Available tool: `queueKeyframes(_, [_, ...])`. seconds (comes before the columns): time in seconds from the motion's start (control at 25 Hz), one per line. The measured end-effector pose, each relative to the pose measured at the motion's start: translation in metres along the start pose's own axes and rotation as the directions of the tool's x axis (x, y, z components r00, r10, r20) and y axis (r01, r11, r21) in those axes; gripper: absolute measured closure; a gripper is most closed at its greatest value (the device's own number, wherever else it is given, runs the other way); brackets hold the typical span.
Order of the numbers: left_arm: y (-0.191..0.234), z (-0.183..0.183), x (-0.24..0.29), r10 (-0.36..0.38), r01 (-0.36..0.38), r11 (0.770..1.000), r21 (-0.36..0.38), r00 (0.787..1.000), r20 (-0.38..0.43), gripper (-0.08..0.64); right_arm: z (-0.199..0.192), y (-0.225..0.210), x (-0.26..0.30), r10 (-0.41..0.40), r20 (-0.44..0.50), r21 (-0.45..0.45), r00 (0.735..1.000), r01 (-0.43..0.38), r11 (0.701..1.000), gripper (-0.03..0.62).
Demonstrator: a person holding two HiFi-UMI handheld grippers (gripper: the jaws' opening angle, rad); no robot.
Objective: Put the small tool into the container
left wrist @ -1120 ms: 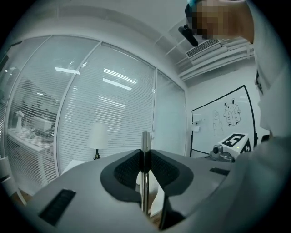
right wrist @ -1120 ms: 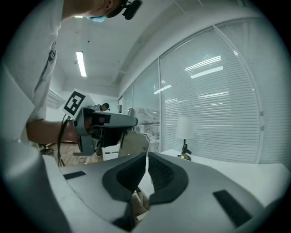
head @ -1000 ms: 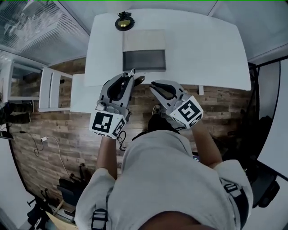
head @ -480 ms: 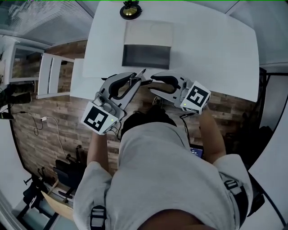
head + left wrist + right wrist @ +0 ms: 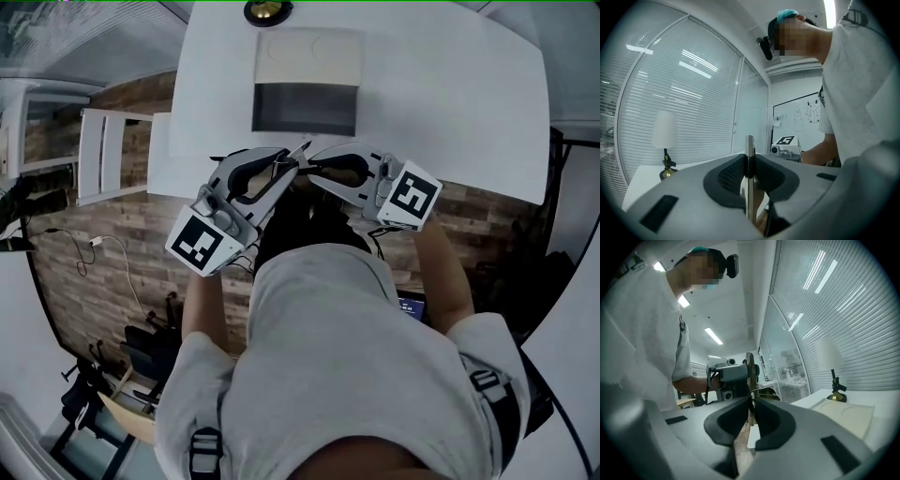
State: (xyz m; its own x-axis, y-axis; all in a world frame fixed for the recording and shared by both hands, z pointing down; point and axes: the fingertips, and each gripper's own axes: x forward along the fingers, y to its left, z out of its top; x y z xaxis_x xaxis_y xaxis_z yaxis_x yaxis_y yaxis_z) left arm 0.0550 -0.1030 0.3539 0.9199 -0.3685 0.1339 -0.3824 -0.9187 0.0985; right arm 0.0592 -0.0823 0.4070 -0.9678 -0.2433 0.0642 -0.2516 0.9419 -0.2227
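A second ago the two grippers hang apart over the wood floor, just short of the table edge. Now their tips meet, and the right gripper's marker cube sits higher and closer to the table. The head view has also tipped. The container lies nearer the top edge, and the lamp is half cut off there.

The left gripper is clamped on the small tool, a thin flat metal strip. In the left gripper view the strip stands upright between the left gripper's pads and pokes out past them toward 12 o'clock.

The right gripper comes in from 4 o'clock, and its jaws are closing. In the right gripper view the same strip stands between the right gripper's nearly joined pads, which look to touch both its faces. The left gripper's body is just behind the strip.

So the tool is held at the meeting point of both grippers, above the table's near edge. The open container lies on the table at 12 o'clock from it, apart from both grippers. It also shows in the right gripper view at 4 o'clock.
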Motion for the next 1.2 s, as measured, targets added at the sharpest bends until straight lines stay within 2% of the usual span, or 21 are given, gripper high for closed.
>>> queueKeyframes(0.24, [0.011, 0.001, 0.000, -0.057, 0.058, 0.998, -0.037, 0.998, 0.028, 0.476, 0.014, -0.002, 0.001, -0.028, 0.038, -0.072, 0.999, 0.031, 0.997, 0.555])
queueKeyframes(0.48, [0.018, -0.008, 0.004, -0.075, 0.077, 0.995, -0.064, 0.997, 0.029, 0.474, 0.010, -0.008, -0.001, -0.140, -0.042, -0.153, 0.989, 0.132, 0.979, 0.565])
queueKeyframes(0.6, [0.023, -0.012, 0.003, -0.084, 0.087, 0.993, -0.076, 0.996, 0.033, 0.474, -0.004, -0.011, -0.003, -0.196, -0.192, -0.226, 0.962, 0.151, 0.962, 0.565])
queueKeyframes(0.68, [0.027, -0.016, 0.003, -0.084, 0.086, 0.993, -0.076, 0.996, 0.024, 0.472, -0.008, -0.015, -0.003, -0.240, -0.254, -0.258, 0.937, 0.174, 0.950, 0.565])
queueKeyframes(0.76, [0.031, -0.021, 0.004, -0.078, 0.079, 0.994, -0.076, 0.997, 0.013, 0.472, -0.009, -0.018, -0.002, -0.273, -0.274, -0.279, 0.922, 0.196, 0.940, 0.565])
queueKeyframes(1.0, [0.041, -0.029, 0.001, -0.056, 0.055, 0.994, -0.097, 0.998, -0.008, 0.436, -0.013, -0.024, 0.000, -0.311, -0.302, -0.299, 0.901, 0.220, 0.929, 0.565])
queueKeyframes(1.2, [0.052, -0.037, -0.014, -0.026, 0.023, 0.995, -0.100, 0.999, -0.027, 0.434, -0.015, -0.031, 0.005, -0.344, -0.330, -0.316, 0.879, 0.241, 0.918, 0.565])
